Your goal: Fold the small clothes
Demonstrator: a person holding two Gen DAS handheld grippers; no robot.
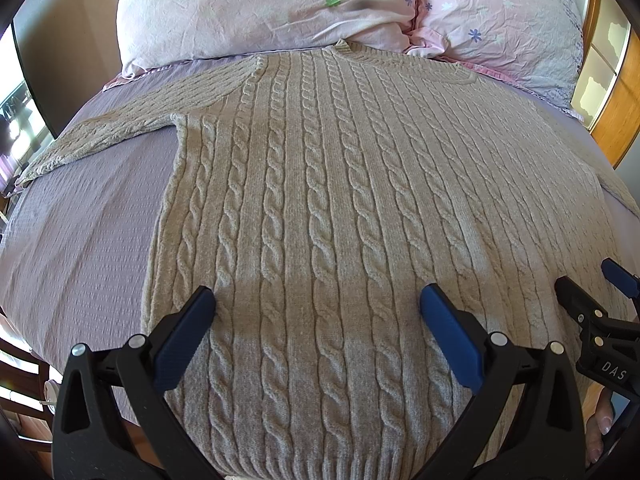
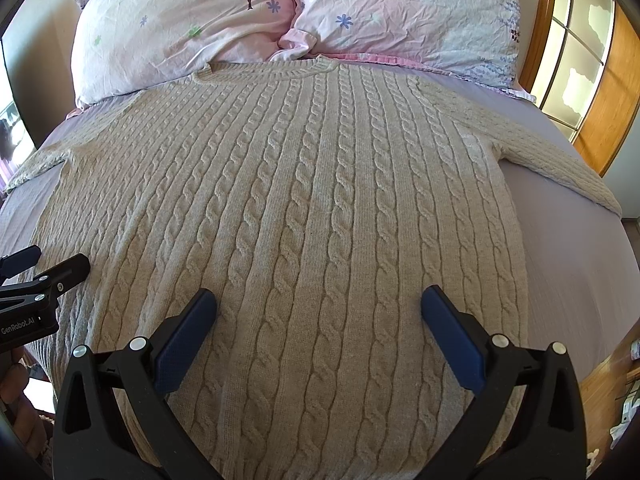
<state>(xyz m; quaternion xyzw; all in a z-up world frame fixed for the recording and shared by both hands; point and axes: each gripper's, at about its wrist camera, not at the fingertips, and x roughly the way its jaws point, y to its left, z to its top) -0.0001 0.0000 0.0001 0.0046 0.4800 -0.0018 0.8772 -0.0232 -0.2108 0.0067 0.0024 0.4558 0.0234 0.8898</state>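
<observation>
well, sweater: a beige cable-knit sweater (image 1: 320, 208) lies flat and face up on the bed, collar toward the pillows, hem toward the cameras.
sleeves: both spread outward; the left sleeve (image 1: 120, 120) runs to the bed's edge, its cuff cut off by the lens rim; the right sleeve (image 2: 560, 168) slopes over the far side, cuff not visible.
collar: the ribbed neckline (image 2: 280, 70) just touches the pillows' lower edge.
hem: the ribbing shows at the bottom of the left wrist view, partly hidden behind the gripper frame.
left gripper (image 1: 318, 304): fingers spread wide, holding nothing, above the sweater's lower body; whether the blue pads (image 1: 448, 336) touch the knit is hard to tell.
right gripper (image 2: 319, 304): likewise wide apart and empty, above the lower body toward the sweater's right side; contact unclear.
cross views: each gripper's tips appear at the other view's edge, mostly cropped.
hands: fingers show only as slivers at the frame edges.
sheet: a lilac bedsheet (image 1: 80, 232) lies under the sweater.
pillows: two pink floral pillows (image 2: 180, 28) side by side at the head.
surroundings: a wooden window frame (image 2: 592, 80) on the right; the left margin is too distorted to read.
</observation>
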